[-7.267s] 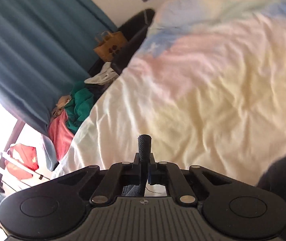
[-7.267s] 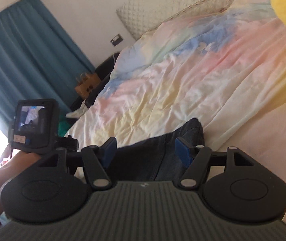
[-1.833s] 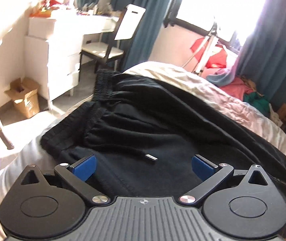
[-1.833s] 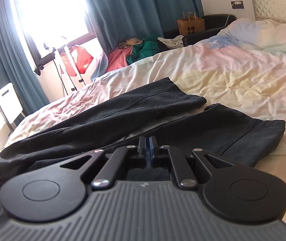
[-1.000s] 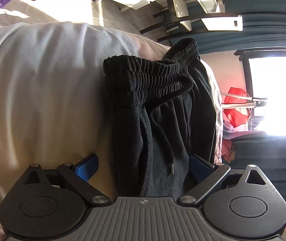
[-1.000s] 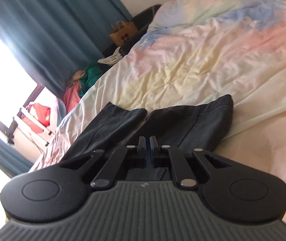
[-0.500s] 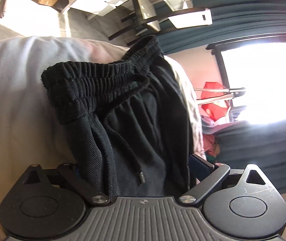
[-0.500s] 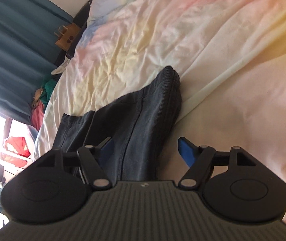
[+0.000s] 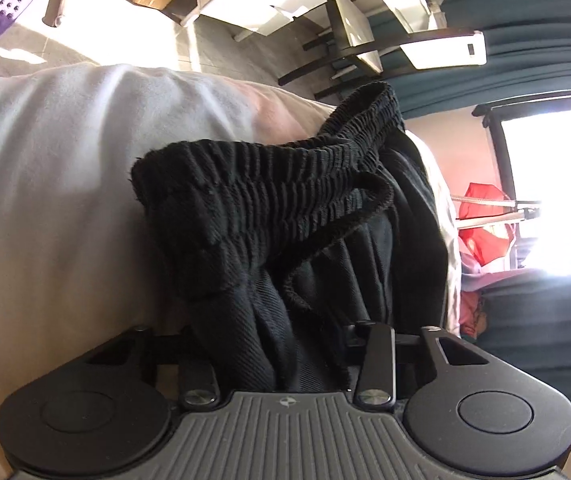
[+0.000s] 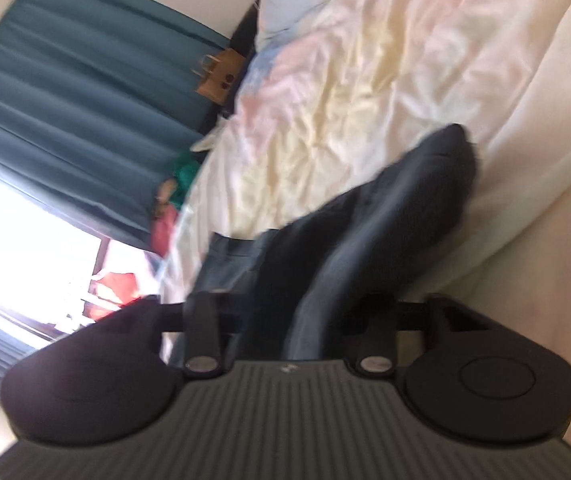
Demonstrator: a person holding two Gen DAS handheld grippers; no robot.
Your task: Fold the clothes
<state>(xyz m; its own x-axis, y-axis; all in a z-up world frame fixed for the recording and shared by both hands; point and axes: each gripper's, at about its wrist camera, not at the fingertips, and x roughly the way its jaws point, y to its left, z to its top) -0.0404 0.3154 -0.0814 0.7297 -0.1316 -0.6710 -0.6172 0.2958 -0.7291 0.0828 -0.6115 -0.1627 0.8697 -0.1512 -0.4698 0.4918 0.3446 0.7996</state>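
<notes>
Both grippers' fingers buried in black trousers.

Black trousers bunch between my left gripper's jaws — bare duvet lies open beside them. A trouser leg fills my right gripper — open bedding beyond.

We see right claw pinching dark trouser leg over pastel duvet; teal curtain behind; view blurred.

Two rolled wrist views close over trousers, sharing bed.
</notes>
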